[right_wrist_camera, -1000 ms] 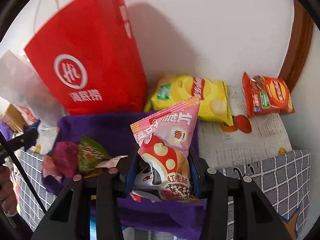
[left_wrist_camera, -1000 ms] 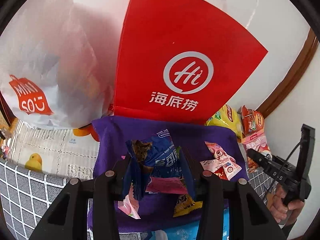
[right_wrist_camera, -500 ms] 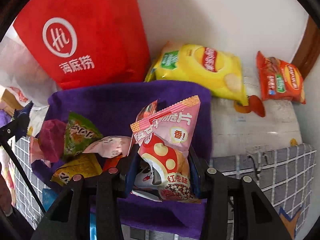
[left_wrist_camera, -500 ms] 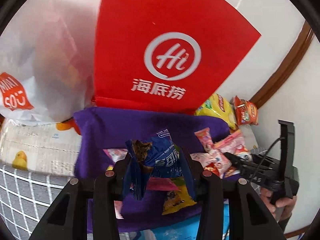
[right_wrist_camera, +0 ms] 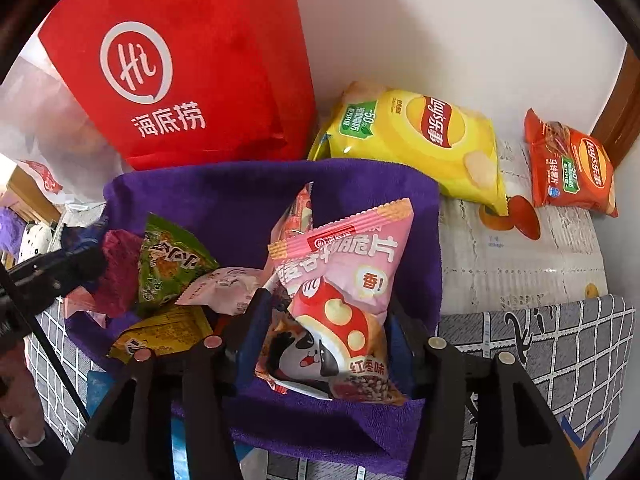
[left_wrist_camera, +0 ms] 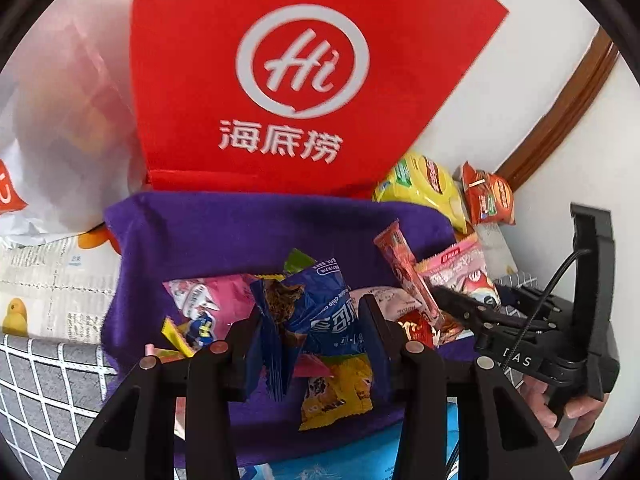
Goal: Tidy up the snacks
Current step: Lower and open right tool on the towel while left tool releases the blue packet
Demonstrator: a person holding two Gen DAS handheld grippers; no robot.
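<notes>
A tall red bag (left_wrist_camera: 304, 80) stands against the wall behind a purple cloth bin (right_wrist_camera: 260, 192) of small snack packets. The right gripper (right_wrist_camera: 328, 320) has just been opening its jaws, a pink snack packet (right_wrist_camera: 340, 280) loose between them over the bin. The left gripper's (left_wrist_camera: 310, 328) jaws clamp a blue snack packet (left_wrist_camera: 316, 308) above the bin.

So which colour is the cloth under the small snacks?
The cloth is purple; the right wrist view shows it best.

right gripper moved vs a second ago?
Yes. In the right wrist view the purple bin and red bag grew, so the right gripper came closer; its jaws have just been opening around the pink snack packet.
</notes>
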